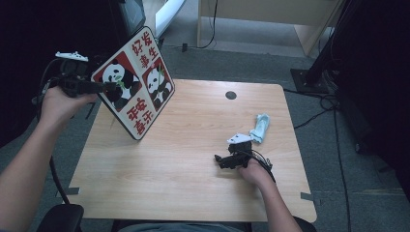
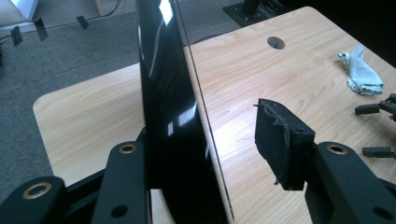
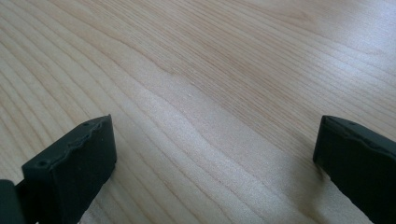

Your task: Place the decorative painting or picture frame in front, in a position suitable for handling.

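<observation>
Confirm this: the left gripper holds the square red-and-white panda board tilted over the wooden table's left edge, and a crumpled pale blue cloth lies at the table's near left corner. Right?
Not quite. The crumpled pale blue cloth lies on the right side of the wooden table, beyond the right gripper, as the high view shows. The left gripper and panda board are as stated.

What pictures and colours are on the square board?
Black-and-white pandas on red and white squares with red characters cover the square panda board, seen best in the high view.
</observation>
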Demonstrator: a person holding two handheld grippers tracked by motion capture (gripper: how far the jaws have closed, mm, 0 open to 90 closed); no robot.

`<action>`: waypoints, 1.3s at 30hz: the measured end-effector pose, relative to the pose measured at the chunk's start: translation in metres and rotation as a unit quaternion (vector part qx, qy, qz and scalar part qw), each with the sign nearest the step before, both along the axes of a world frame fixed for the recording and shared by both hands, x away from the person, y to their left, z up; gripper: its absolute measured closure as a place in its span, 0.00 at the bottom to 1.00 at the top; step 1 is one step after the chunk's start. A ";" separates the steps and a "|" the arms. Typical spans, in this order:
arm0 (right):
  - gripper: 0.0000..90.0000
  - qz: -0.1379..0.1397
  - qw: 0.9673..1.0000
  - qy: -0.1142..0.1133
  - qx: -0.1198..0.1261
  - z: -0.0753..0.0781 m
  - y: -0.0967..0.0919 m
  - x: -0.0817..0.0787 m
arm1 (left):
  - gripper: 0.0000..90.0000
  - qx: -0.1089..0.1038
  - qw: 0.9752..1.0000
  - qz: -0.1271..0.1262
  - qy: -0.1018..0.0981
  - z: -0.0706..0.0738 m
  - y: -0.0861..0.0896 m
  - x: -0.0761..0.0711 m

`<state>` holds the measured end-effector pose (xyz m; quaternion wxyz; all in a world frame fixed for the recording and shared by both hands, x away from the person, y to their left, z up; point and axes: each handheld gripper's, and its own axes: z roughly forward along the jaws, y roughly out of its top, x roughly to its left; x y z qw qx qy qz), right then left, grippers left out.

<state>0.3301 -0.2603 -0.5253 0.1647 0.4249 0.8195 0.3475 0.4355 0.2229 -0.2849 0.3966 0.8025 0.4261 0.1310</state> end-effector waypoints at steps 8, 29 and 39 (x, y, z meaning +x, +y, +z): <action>0.00 0.001 1.000 0.001 0.000 0.000 0.000 0.000 | 0.55 0.026 1.000 0.003 0.014 0.014 -0.004 0.023; 0.00 0.004 1.000 0.000 0.001 0.000 0.001 0.000 | 0.57 0.061 0.997 -0.002 0.036 0.043 -0.026 0.075; 0.00 0.004 1.000 0.000 0.001 0.000 0.001 -0.001 | 0.59 0.071 0.996 -0.008 0.053 0.046 -0.040 0.103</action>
